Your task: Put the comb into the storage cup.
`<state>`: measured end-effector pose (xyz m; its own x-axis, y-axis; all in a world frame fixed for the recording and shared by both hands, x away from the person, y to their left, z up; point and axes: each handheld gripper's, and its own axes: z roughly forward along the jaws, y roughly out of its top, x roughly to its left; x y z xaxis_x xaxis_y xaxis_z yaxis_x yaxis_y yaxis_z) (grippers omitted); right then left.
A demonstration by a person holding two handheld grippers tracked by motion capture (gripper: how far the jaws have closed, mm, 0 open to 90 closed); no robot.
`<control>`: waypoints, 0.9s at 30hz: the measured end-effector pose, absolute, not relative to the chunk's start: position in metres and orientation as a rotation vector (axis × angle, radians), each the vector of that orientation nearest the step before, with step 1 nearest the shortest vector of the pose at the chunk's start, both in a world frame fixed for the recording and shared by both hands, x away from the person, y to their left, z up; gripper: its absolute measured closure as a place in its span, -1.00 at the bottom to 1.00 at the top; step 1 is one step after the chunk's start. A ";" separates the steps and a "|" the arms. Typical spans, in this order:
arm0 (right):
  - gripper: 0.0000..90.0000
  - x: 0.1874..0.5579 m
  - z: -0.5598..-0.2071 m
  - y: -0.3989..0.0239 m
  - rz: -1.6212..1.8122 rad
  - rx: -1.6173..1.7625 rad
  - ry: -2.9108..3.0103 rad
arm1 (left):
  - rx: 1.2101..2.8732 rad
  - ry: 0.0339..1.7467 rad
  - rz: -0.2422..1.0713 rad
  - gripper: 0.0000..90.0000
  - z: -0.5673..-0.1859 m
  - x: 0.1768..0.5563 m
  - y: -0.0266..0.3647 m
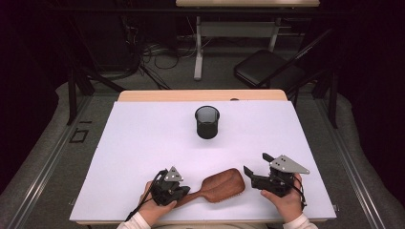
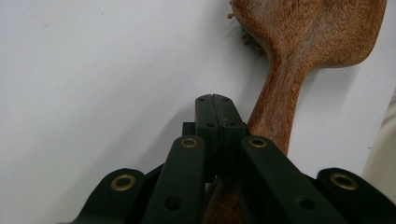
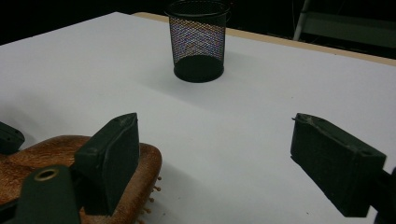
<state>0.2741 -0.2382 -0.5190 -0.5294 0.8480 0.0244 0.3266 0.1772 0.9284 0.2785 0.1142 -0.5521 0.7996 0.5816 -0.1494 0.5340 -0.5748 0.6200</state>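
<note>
From the high view, we see the wooden hairbrush (image 1: 218,186) lying bristles-down on the white desk (image 1: 143,143) at about 6 o'clock, its paddle toward 2 o'clock and its handle running down toward 8 o'clock. Our left hand-held gripper (image 1: 184,190) sits over the handle end, with the left hand (image 1: 152,206) behind it. Our right hand-held gripper (image 1: 258,168) rests at about 4 o'clock, just beside the paddle's tip without touching it, jaws spread wide and holding nothing; the right hand (image 1: 286,200) grips its body. A black mesh cup (image 1: 207,122) stands upright near the desk's middle, toward 12 o'clock, well apart from the brush.

In the left gripper view, our left hand-held gripper (image 2: 215,100) has its two black jaws pressed fully together, tips meeting. The hairbrush handle (image 2: 280,102) passes just beside them at 3 o'clock and under the linkage, not between the pads, so nothing is clamped.

In the right gripper view, our right hand-held gripper (image 3: 224,154) stands wide open over bare desk. The hairbrush (image 3: 42,154) lies at 8 o'clock behind the nearer jaw, bristles showing under its edge, and the mesh cup (image 3: 198,39) stands at 12 o'clock.
</note>
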 end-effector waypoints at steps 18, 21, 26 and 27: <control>-0.65 0.274 -0.519 -0.238 1.339 1.102 1.950 | 2.266 0.842 0.101 0.92 -0.549 0.282 0.120; -0.65 0.274 -0.519 -0.238 1.342 1.103 1.948 | 2.255 0.850 0.099 0.88 -0.547 0.283 0.122; -0.65 0.274 -0.519 -0.238 1.340 1.102 1.949 | 2.227 0.855 0.102 0.84 -0.544 0.283 0.124; -0.65 0.274 -0.519 -0.238 1.340 1.101 1.948 | 2.224 0.855 0.104 0.83 -0.544 0.284 0.125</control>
